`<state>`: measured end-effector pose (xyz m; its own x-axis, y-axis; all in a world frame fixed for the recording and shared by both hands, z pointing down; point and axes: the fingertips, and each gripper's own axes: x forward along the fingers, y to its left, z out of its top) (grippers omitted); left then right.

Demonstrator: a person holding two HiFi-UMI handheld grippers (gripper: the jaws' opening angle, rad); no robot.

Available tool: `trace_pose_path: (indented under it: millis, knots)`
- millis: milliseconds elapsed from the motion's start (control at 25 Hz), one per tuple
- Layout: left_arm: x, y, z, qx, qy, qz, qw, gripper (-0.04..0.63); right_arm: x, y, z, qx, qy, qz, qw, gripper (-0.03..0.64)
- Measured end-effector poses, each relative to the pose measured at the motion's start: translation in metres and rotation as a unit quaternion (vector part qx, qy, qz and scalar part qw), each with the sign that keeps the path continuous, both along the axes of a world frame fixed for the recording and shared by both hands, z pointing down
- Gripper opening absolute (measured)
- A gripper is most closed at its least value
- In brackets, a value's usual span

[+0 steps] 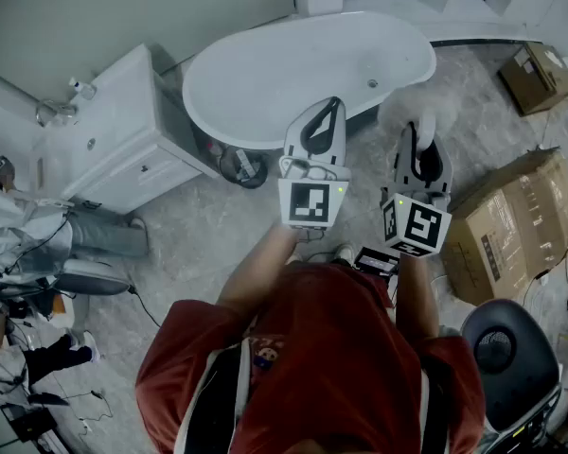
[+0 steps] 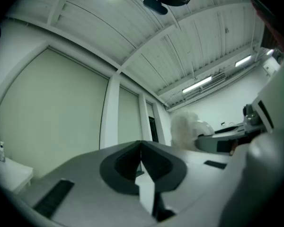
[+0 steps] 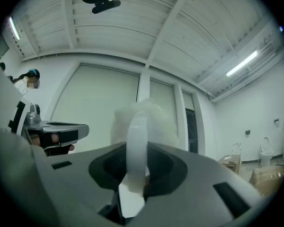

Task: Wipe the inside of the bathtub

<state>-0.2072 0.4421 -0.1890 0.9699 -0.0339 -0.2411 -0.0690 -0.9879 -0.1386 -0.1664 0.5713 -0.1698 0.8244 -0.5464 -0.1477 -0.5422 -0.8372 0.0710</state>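
Note:
The white oval bathtub (image 1: 265, 83) stands on the grey floor ahead of me. Both grippers are held short of its near rim and tilted upward, so both gripper views look at the ceiling. My left gripper (image 1: 332, 105) is shut with nothing between its jaws (image 2: 141, 144). My right gripper (image 1: 416, 129) is shut on the white handle (image 3: 136, 143) of a fluffy white duster (image 1: 400, 112). The duster's head (image 3: 149, 117) rises just beyond the jaws, and it also shows as the duster (image 2: 185, 126) in the left gripper view.
A white vanity cabinet (image 1: 123, 135) stands left of the tub, and a dark round object (image 1: 241, 165) lies at the tub's foot. Cardboard boxes (image 1: 511, 220) (image 1: 537, 74) stand at the right and a black chair (image 1: 506, 348) at the lower right. A person (image 1: 19, 244) is at the far left.

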Motion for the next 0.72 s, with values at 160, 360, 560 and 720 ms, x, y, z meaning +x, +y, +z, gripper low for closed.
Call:
trace_pose_path:
  millis: [160,360,560,720]
  knots:
    - [0.008,0.012,0.001,-0.008,0.0,0.002,1.0,0.015,0.009,0.013,0.004,0.002,-0.005,0.0,1.0,0.092]
    - [0.018,0.022,-0.003,-0.005,0.005,0.002,1.0,0.015,0.02,0.021,0.005,0.003,-0.008,-0.003,1.0,0.092]
    - [0.035,0.038,0.001,-0.004,0.0,0.001,1.0,0.015,0.035,0.034,0.007,0.005,-0.003,-0.008,1.0,0.092]
    - [0.052,0.053,0.002,0.003,0.002,-0.003,1.0,0.015,0.052,0.049,0.009,0.017,-0.006,-0.015,1.0,0.092]
